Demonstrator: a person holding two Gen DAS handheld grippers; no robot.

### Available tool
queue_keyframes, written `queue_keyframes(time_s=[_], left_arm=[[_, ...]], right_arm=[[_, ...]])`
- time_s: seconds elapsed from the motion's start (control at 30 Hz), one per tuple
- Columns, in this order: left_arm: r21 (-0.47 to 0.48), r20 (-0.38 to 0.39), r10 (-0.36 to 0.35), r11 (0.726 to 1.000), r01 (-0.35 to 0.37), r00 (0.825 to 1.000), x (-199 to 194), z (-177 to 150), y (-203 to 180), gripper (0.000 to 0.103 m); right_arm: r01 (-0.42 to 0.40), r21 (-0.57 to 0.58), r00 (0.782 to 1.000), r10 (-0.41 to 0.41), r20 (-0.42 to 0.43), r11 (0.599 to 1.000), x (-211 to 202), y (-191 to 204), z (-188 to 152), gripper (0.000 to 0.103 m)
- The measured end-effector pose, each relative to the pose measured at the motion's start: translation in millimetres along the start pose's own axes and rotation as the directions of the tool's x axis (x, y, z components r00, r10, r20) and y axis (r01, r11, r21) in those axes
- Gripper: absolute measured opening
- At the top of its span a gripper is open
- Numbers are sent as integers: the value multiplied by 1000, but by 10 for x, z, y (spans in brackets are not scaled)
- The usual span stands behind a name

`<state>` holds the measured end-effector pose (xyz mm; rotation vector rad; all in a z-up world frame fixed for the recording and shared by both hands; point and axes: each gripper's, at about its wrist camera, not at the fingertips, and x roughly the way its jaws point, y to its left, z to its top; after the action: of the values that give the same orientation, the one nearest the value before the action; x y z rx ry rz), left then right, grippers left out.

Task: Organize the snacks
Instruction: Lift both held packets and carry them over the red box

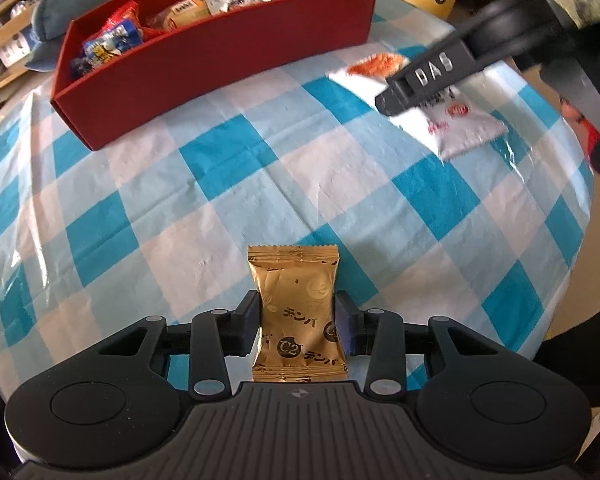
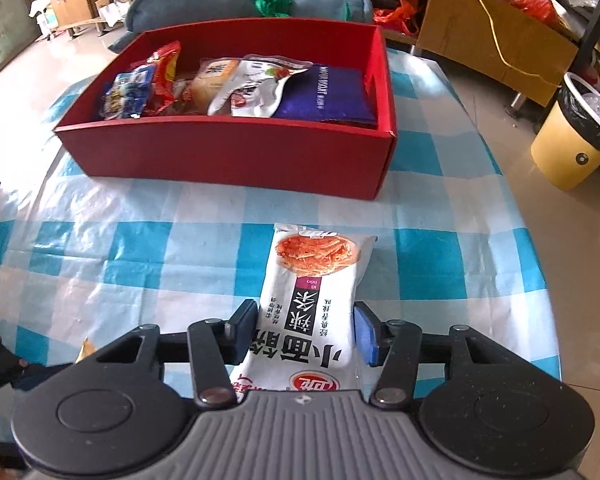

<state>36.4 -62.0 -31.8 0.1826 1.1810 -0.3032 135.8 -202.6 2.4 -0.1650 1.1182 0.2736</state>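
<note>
My left gripper point(image 1: 298, 316) is shut on a gold snack packet point(image 1: 296, 312), its pads pressing both sides, low over the checked cloth. My right gripper point(image 2: 306, 326) is shut on a white spicy-strip packet point(image 2: 312, 304); the packet's far end rests on or just above the cloth. In the left wrist view the right gripper point(image 1: 396, 100) shows at the upper right over that white packet point(image 1: 460, 124). A red box point(image 2: 228, 156) holding several snack packets stands at the far side of the table; it also shows in the left wrist view point(image 1: 204, 60).
The round table has a blue-and-white checked cloth point(image 1: 260, 184) under clear plastic. A yellow bin with a black liner point(image 2: 572, 136) stands on the floor to the right. A grey-blue cushion point(image 2: 204, 0) lies behind the box. A cardboard box point(image 2: 496, 36) sits further back.
</note>
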Motion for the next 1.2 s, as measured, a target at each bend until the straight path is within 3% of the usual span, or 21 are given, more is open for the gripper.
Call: queue_keyframes(time_s=[0.4,0.5,0.57,0.67,0.8,0.87,0.93,1.2], left_arm=[[-12,-4,-3,1000,3,1000,-7,31,69,48],[-18,-29,-6,1000,6,1000,53,18,99,48],[-21,-43,-13,1000,12,999,96,12,109,49],[5,-41,-2,1000,3,999,106,3,76,54],[10,-41,0,1000,0,999,102,-4,65,55],[12,-40,7,1000,-6,999,94,-9,59,54],[7,-41,7,1000,-7,999,81,-9,39,48],[-14,8,14,1000,-14,1000,-33,24,98,47]], right_arm=[[-8,-40,998,5,-68,999,149,116,-120,44],[-4,-44,997,0,-81,999,220,126,-91,50],[0,-40,996,-4,-91,999,267,125,-57,68],[11,-44,995,-15,-98,999,310,122,-20,73],[9,-57,997,-13,-80,998,304,136,-46,69],[-19,-43,997,16,-77,999,270,146,-66,50],[-29,-46,997,25,-75,999,229,161,-84,47],[-48,-47,998,47,-35,998,71,236,-77,42]])
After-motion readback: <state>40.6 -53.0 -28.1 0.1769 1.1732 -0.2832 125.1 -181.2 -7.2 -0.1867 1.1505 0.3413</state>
